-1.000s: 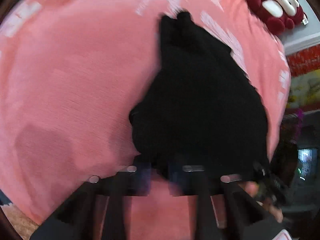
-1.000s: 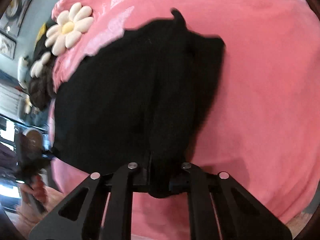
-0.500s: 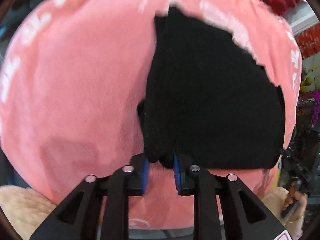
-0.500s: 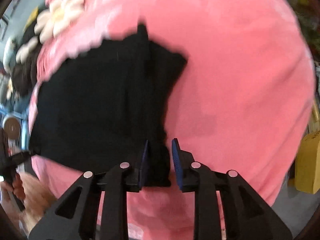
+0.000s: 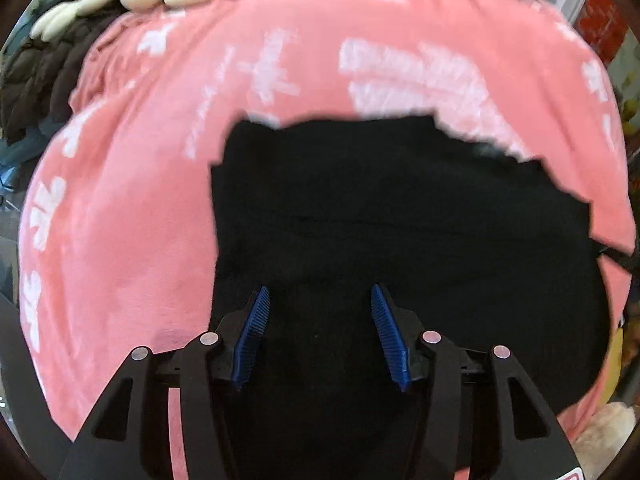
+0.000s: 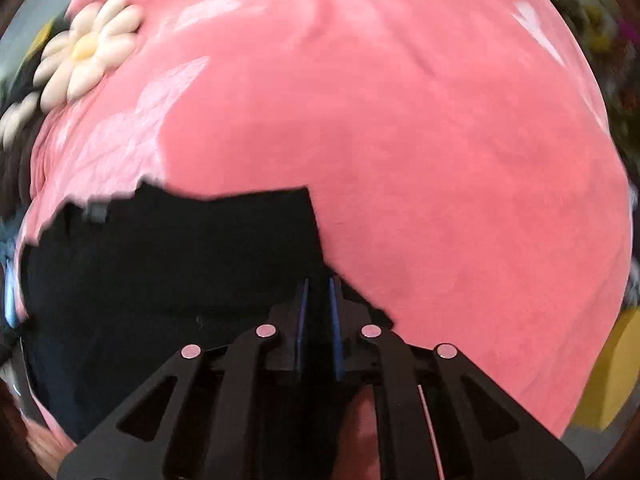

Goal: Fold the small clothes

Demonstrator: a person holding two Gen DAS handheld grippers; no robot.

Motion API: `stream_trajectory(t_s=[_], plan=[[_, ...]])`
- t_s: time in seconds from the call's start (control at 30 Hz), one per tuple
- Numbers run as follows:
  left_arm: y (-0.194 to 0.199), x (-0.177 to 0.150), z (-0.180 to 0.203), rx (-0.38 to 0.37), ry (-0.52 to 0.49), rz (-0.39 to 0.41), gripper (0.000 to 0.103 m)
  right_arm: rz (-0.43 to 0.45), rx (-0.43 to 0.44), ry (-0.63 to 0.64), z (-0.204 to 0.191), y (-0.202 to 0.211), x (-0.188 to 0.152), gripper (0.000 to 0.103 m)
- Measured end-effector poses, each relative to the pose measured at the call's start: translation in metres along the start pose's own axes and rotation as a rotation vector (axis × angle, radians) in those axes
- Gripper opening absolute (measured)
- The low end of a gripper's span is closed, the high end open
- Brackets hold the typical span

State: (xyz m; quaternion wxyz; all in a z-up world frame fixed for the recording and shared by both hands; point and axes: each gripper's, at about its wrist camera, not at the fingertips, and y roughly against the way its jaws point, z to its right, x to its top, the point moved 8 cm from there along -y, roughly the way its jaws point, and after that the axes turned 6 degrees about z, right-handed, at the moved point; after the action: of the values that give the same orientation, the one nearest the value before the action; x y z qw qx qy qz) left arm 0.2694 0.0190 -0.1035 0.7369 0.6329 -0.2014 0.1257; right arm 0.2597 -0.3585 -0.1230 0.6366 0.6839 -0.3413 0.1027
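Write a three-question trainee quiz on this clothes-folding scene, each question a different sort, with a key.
1. True or false: the black garment lies on a pink blanket.
2. Multiple choice: the pads of the left gripper are A) apart, B) pressed together, C) out of view.
3. Fill in: the cream cushion at the blanket's edge is shaped like a ____.

Key: 1 true. 2 A. 3 flower.
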Motion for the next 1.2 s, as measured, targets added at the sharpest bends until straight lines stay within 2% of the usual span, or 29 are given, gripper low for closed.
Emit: stream_trajectory(t_s=[0.07, 0.17, 0.23, 0.27, 0.3, 0.33, 0.4, 0.43, 0.5, 0.57, 0.6, 0.67, 0.7, 0.77, 0.83, 0.93, 0.97, 1.0, 1.07, 1.13, 1.17, 1.2], plan=[[0.003, -0.001, -0.005, -0.011, 0.023, 0.028, 0.060, 0.056, 0.095, 0.015, -0.023, 0.027, 0.008, 0.009], [0.001, -0.003, -0.007, -0.017, 0.032, 0.037, 0.062, 0.012, 0.191, 0.128, -0.066, 0.025, 0.001, 0.009], [0.001, -0.002, -0.006, -0.005, 0.026, 0.045, 0.064, -0.063, 0.144, 0.173, -0.066, -0.008, -0.011, 0.007], [0.001, -0.002, -0.007, 0.003, 0.020, 0.047, 0.066, -0.086, 0.094, 0.155, -0.050, -0.032, -0.014, 0.004], [0.002, -0.002, -0.005, 0.005, 0.020, 0.046, 0.068, -0.065, 0.128, 0.098, -0.044, -0.034, -0.008, 0.001], [0.001, -0.002, -0.004, 0.005, 0.023, 0.041, 0.068, -0.060, 0.113, 0.001, -0.031, -0.033, 0.000, 0.000], [0.002, -0.001, -0.007, -0.010, 0.035, 0.034, 0.069, -0.022, 0.094, -0.040, -0.032, -0.017, 0.010, 0.004], [0.000, -0.001, -0.009, -0.014, 0.036, 0.033, 0.069, -0.002, 0.117, -0.023, -0.041, -0.006, 0.011, 0.004], [-0.001, -0.001, -0.008, -0.013, 0.033, 0.039, 0.071, -0.023, 0.142, 0.082, -0.064, 0.003, -0.003, 0.004], [-0.002, -0.001, -0.007, 0.002, 0.023, 0.044, 0.072, -0.062, 0.057, 0.189, -0.063, -0.012, -0.019, 0.001], [-0.002, -0.001, -0.006, 0.006, 0.022, 0.044, 0.072, -0.073, 0.019, 0.183, -0.056, -0.022, -0.025, 0.000], [-0.002, -0.001, -0.005, 0.017, 0.020, 0.037, 0.072, -0.063, 0.063, 0.032, -0.048, -0.009, -0.019, 0.001], [-0.002, -0.001, -0.005, 0.018, 0.021, 0.033, 0.072, -0.045, 0.097, -0.008, -0.055, 0.002, -0.016, 0.007], [-0.002, -0.001, -0.006, 0.015, 0.027, 0.027, 0.072, -0.041, 0.190, 0.030, -0.093, 0.019, -0.022, 0.007], [-0.001, -0.001, -0.006, 0.016, 0.028, 0.027, 0.072, -0.081, 0.236, 0.117, -0.131, 0.023, -0.040, 0.007], [-0.001, -0.002, -0.006, 0.024, 0.025, 0.028, 0.073, -0.122, 0.210, 0.242, -0.166, 0.004, -0.059, 0.007], [0.000, -0.002, -0.006, 0.025, 0.025, 0.027, 0.073, -0.148, 0.180, 0.252, -0.169, -0.015, -0.061, 0.004], [-0.001, -0.002, -0.006, 0.026, 0.024, 0.025, 0.073, -0.135, 0.186, 0.232, -0.169, -0.020, -0.057, 0.000], [-0.002, -0.002, -0.007, 0.022, 0.022, 0.021, 0.074, -0.128, 0.188, 0.196, -0.174, -0.025, -0.041, 0.000], [-0.001, -0.002, -0.008, 0.016, 0.020, 0.016, 0.074, -0.118, 0.169, 0.193, -0.181, -0.016, -0.030, 0.001], [0.001, -0.001, -0.009, 0.013, 0.019, 0.014, 0.074, -0.102, 0.182, 0.203, -0.186, -0.007, -0.028, 0.006], [0.006, -0.002, -0.011, 0.010, 0.023, 0.021, 0.074, -0.084, 0.207, 0.222, -0.191, 0.007, -0.029, 0.006]])
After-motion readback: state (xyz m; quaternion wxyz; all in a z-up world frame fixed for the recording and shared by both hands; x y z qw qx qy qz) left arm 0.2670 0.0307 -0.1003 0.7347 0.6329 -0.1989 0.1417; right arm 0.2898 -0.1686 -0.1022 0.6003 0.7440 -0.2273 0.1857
